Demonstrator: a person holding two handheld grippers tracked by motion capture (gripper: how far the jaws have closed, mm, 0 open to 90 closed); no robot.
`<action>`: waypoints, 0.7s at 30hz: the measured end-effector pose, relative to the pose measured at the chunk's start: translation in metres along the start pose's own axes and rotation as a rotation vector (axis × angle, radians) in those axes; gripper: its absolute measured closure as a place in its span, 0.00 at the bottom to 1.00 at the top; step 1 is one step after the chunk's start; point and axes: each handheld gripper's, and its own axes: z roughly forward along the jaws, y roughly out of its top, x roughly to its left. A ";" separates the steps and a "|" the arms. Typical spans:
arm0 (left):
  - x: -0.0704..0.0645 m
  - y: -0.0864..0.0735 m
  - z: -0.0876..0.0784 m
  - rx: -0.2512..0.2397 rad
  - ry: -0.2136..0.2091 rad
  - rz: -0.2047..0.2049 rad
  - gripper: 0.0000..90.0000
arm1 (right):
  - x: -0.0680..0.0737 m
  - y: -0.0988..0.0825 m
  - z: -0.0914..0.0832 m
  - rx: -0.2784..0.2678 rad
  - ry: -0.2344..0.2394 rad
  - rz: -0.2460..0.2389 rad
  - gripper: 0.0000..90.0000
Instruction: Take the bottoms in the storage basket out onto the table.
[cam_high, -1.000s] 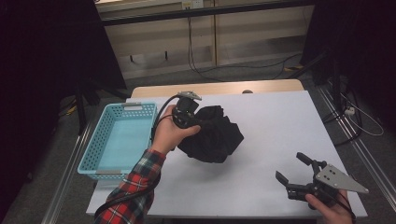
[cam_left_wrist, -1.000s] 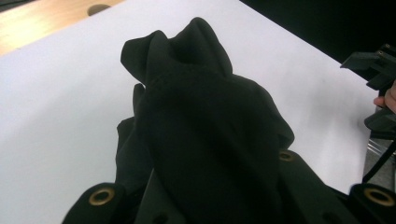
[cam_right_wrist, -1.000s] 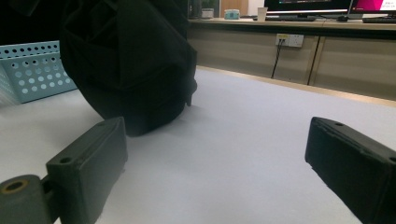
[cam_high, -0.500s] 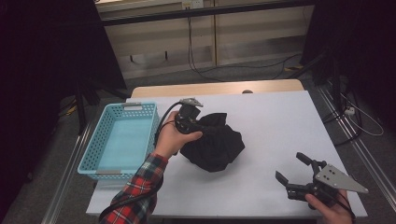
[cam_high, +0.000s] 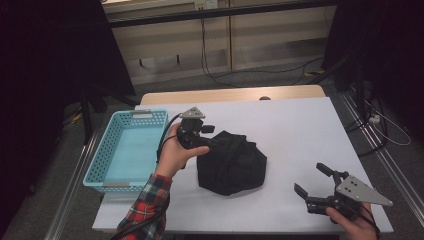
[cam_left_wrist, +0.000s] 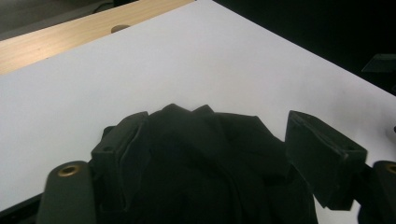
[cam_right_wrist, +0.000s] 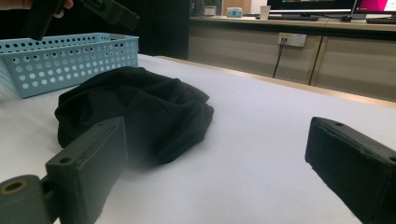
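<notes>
A crumpled black cloth (cam_high: 232, 162) lies in a heap on the white table (cam_high: 300, 130), just right of the blue basket (cam_high: 127, 150). My left gripper (cam_high: 209, 137) hovers at the cloth's upper left edge, held in a hand with a plaid sleeve. Its jaws have just been opening. In the left gripper view they stand wide apart (cam_left_wrist: 222, 140) with the cloth (cam_left_wrist: 201, 158) slack between and below them, not pinched. My right gripper (cam_high: 320, 192) rests open near the table's front right corner, pointing at the cloth (cam_right_wrist: 140, 107) from a distance, with nothing between its jaws (cam_right_wrist: 219, 154).
The perforated blue basket (cam_right_wrist: 70, 56) stands at the table's left edge, its inside bare. A wooden strip (cam_high: 235, 95) runs along the table's far edge. Cables (cam_high: 220, 75) hang by the cabinets behind. Bare white surface spreads right of the cloth.
The left gripper lowered the lifted cloth onto the table and let it go; its jaws spread apart. The cloth now lies flatter and nearer the front. The right gripper stayed put.
</notes>
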 end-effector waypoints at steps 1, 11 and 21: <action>0.001 -0.003 -0.001 0.001 0.006 0.003 0.24 | 0.000 0.000 0.000 0.000 0.000 0.000 0.06; 0.011 -0.029 -0.006 -0.004 0.050 -0.020 0.18 | -0.001 0.004 0.010 0.033 0.014 -0.020 0.05; 0.020 -0.046 -0.006 0.037 0.074 -0.030 0.13 | -0.003 0.009 0.031 0.079 0.016 -0.019 0.02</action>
